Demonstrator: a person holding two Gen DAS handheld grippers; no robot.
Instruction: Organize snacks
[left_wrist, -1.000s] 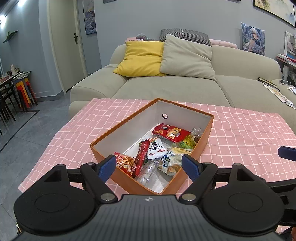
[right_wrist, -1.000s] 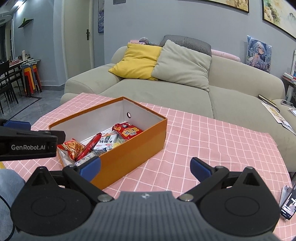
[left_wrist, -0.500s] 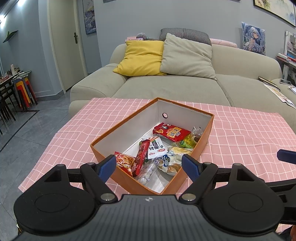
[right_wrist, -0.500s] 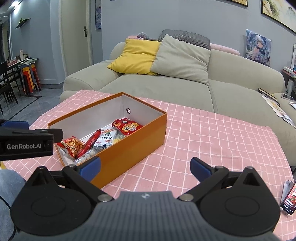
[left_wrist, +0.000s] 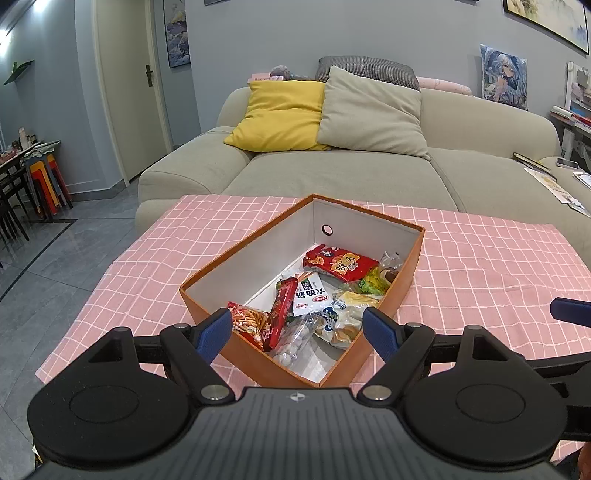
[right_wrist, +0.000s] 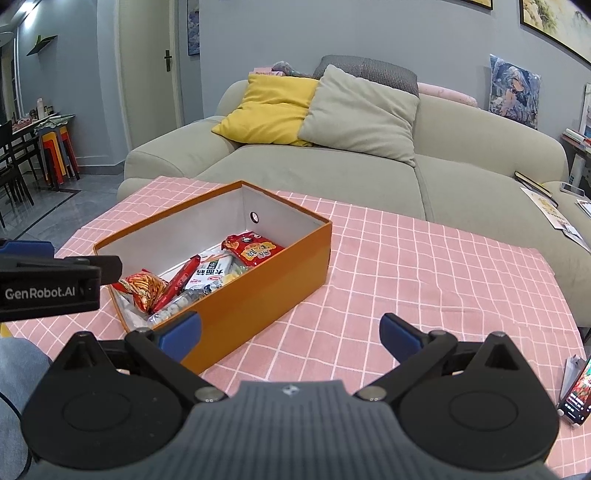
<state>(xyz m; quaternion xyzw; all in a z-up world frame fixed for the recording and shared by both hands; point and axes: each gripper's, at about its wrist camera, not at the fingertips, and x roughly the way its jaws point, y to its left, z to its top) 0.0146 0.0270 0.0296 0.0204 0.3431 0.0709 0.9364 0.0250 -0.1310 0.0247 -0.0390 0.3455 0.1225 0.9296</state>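
Both grippers, left (left_wrist: 297, 326) and right (right_wrist: 290, 328), are spread and empty. The snacks (left_wrist: 314, 299) lie jumbled in the orange box (right_wrist: 258, 295) on the table (right_wrist: 424, 280). Descend vertically, clear the box wall, and pinch one packet only.

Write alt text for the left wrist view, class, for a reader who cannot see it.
An open orange box of snack packets, among them a red packet and a white packet, sits on a pink checked tablecloth. The open, empty left claw hovers at its near end. A grey-green sofa with a yellow cushion stands behind.
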